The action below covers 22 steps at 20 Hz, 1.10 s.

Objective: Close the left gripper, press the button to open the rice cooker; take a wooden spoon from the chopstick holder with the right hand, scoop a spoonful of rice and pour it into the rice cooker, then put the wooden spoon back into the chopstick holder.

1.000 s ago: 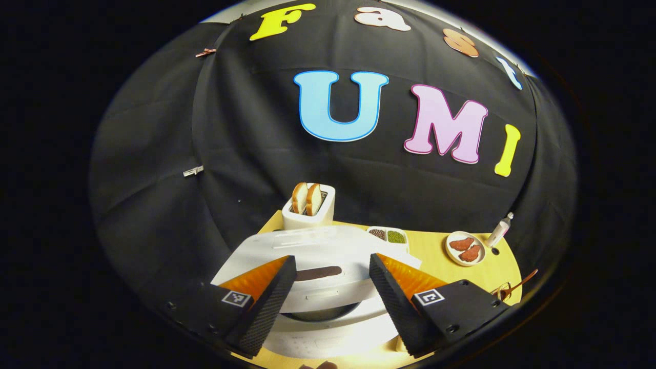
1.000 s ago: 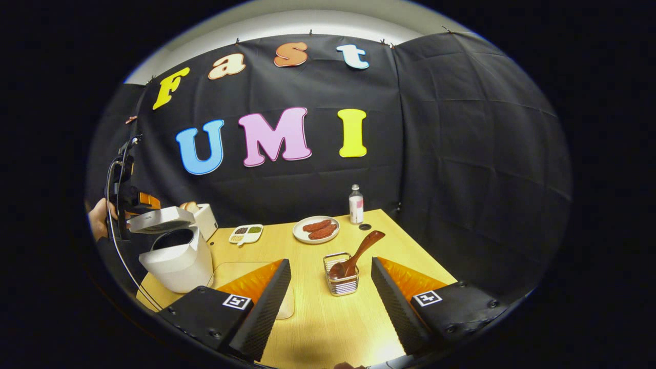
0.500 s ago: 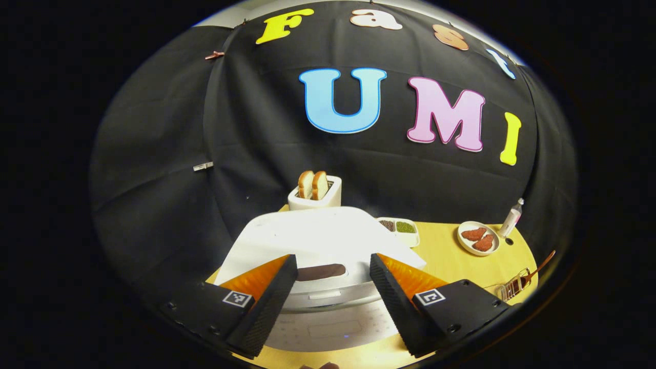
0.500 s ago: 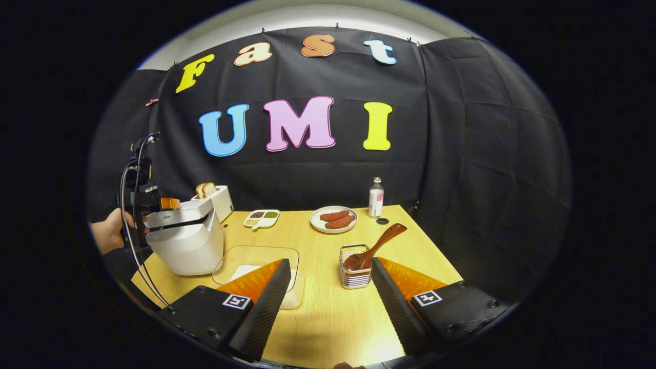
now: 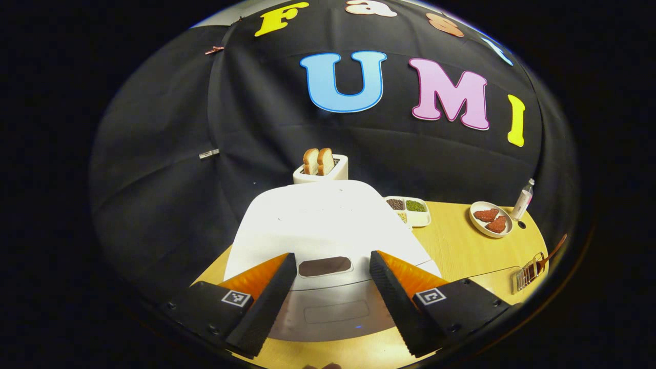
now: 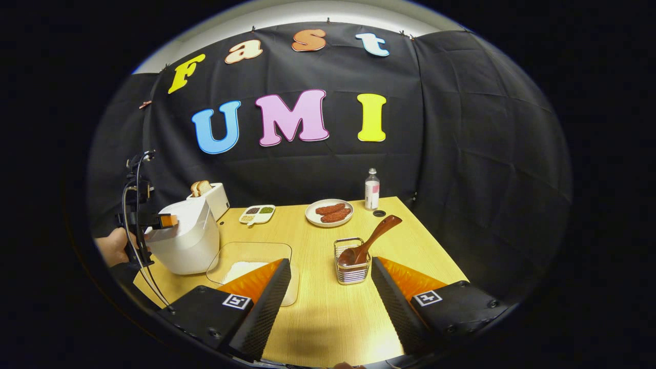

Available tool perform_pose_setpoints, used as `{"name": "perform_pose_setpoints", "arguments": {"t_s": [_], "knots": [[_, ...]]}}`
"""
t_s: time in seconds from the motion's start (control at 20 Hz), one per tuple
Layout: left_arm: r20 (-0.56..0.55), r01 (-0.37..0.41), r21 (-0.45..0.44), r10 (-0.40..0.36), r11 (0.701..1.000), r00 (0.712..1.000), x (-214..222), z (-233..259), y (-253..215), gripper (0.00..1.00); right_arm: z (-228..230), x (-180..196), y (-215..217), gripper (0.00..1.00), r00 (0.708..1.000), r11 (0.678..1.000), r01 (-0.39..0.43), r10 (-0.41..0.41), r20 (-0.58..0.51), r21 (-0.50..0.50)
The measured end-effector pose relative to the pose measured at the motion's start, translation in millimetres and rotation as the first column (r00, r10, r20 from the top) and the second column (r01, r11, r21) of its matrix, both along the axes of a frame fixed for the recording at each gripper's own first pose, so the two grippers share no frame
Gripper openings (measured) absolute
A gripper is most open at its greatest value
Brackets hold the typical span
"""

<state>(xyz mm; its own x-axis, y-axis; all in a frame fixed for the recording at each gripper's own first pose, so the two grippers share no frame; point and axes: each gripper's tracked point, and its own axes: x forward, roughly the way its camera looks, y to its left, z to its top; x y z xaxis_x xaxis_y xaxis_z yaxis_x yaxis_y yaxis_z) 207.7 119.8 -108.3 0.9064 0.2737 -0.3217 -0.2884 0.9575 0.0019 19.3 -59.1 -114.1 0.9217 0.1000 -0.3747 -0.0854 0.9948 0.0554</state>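
Left gripper view: my left gripper (image 5: 332, 302) has its jaws spread wide with nothing between them, poised just above the front of the white rice cooker (image 5: 323, 225), whose lid lies down flat; the dark oval button (image 5: 325, 266) on the lid sits in the gap between my fingers, and I cannot tell whether either finger touches the cooker. Behind the cooker stands a toaster (image 5: 321, 169) with two bread slices, and to its right a divided dish (image 5: 410, 209) of grains and a plate (image 5: 491, 219) of meat rest on the wooden table (image 5: 461, 251). Right gripper view: my right gripper (image 6: 332, 302) is likewise spread and holding nothing, hovering over bare table. The chopstick holder (image 6: 351, 267), a wire basket, stands just ahead between my fingers, the wooden spoon (image 6: 370, 242) in it with its handle leaning up to the right. A clear tray of rice (image 6: 246, 264) lies left of it, beside the cooker. A bottle (image 6: 372, 189) stands at the far edge.
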Motion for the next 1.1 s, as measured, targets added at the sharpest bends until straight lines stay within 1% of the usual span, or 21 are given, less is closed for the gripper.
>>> {"name": "perform_pose_setpoints", "arguments": {"t_s": [0.05,0.2,0.25,0.3,0.4,0.5,0.7,0.85,0.95,1.1], "knots": [[0.001,0.006,-0.008,-0.006,1.000,1.000,1,1,1,1.00,0,2,0,0.99,1.000,1.000,-0.002,0.002,-0.001,-0.001],[0.021,0.013,0.014,-0.014,1.000,1.000,-1,7,-1,1.00,0,8,3,0.98,1.000,1.000,-0.005,0.005,0.006,0.000],[0.045,0.009,0.021,-0.010,1.000,0.999,-2,13,-2,1.00,2,10,3,0.99,1.000,1.000,-0.005,0.005,0.011,0.003],[0.083,0.009,0.022,-0.011,1.000,0.996,-7,24,-6,0.98,5,13,6,0.99,1.000,1.000,-0.007,0.006,0.018,0.005],[0.187,0.019,0.021,-0.023,1.000,0.982,-19,58,-17,0.97,13,22,9,0.99,0.999,1.000,-0.008,0.007,0.041,0.008],[0.271,0.039,0.017,-0.042,0.999,0.962,-37,91,-33,0.96,25,32,15,0.99,0.997,1.000,-0.010,0.009,0.072,0.015],[0.383,0.071,0.047,-0.084,0.996,0.920,-87,141,-56,0.96,59,47,24,0.99,0.989,0.999,-0.008,0.004,0.149,0.032],[0.405,0.084,0.096,-0.116,0.992,0.907,-124,153,-66,0.96,83,50,34,0.99,0.978,0.999,-0.018,0.009,0.207,0.041],[0.390,0.094,0.135,-0.140,0.986,0.910,-146,149,-69,0.96,94,46,39,0.98,0.971,0.999,-0.020,0.011,0.238,0.034],[0.395,0.156,0.156,-0.206,0.975,0.895,-173,141,-81,0.96,97,27,49,0.99,0.967,0.999,0.001,-0.012,0.256,0.042]]}}
